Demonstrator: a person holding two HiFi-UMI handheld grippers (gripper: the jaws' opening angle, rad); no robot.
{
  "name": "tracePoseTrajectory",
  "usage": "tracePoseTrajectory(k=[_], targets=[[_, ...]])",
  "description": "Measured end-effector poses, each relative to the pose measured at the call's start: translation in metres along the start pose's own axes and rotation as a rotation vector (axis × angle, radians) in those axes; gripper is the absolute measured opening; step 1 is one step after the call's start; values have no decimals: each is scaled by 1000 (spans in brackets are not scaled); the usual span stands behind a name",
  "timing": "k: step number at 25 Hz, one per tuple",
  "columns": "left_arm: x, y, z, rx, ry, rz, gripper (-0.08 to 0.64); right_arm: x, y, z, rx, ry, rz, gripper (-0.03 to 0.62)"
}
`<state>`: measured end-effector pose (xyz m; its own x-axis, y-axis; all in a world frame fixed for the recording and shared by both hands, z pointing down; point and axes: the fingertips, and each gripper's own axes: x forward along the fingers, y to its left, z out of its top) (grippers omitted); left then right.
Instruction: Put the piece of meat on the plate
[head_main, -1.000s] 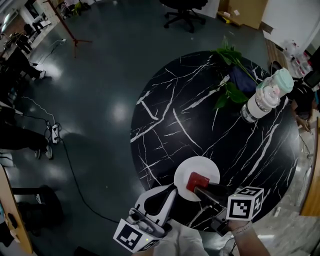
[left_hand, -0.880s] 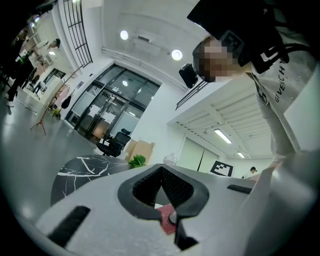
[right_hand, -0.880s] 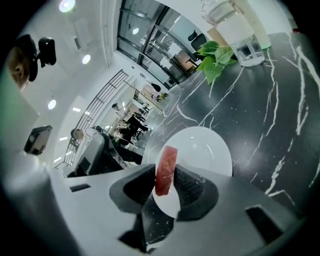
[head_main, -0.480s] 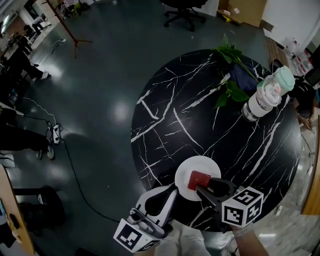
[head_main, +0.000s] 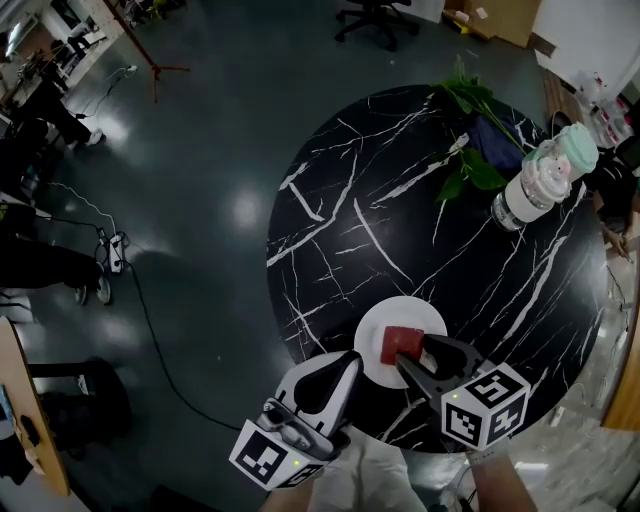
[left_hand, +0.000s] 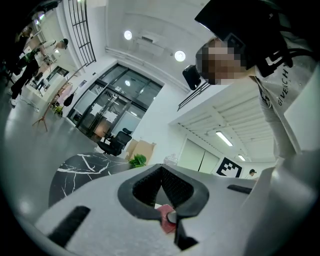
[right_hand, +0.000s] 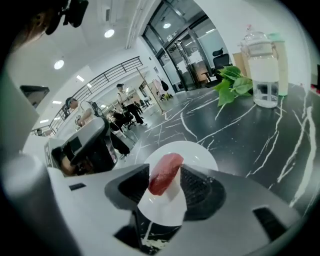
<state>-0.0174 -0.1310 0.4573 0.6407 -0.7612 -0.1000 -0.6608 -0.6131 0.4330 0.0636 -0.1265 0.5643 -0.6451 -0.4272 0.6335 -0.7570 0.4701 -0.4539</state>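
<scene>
Meat (head_main: 401, 345), one piece, on one plate (head_main: 373, 338), between opening jaws of right hand-held gripper (head_main: 413, 353); left hand-held gripper (head_main: 347, 364) closed.

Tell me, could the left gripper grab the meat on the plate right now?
Probably not yet. The left gripper sits close beside the plate, but its jaws are shut, and the right gripper has its opening jaws either side of the piece of meat, blocking the way.

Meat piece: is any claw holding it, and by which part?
Nothing is held. The meat lies on the plate, untouched, between the opening jaws of the right claw. The left claw is shut, empty.
</scene>
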Motion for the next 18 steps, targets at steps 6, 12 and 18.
tracePoseTrajectory(k=[6, 12, 18], targets=[[-1, 6, 0, 34, -10, 9, 8, 1, 0, 3, -16, -3, -6, 181], [1, 6, 2, 33, -10, 10, 8, 2, 2, 7, -48, -3, -16, 190], [2, 8, 0, 24, -8, 11, 8, 1, 2, 16, -107, -28, -29, 202]])
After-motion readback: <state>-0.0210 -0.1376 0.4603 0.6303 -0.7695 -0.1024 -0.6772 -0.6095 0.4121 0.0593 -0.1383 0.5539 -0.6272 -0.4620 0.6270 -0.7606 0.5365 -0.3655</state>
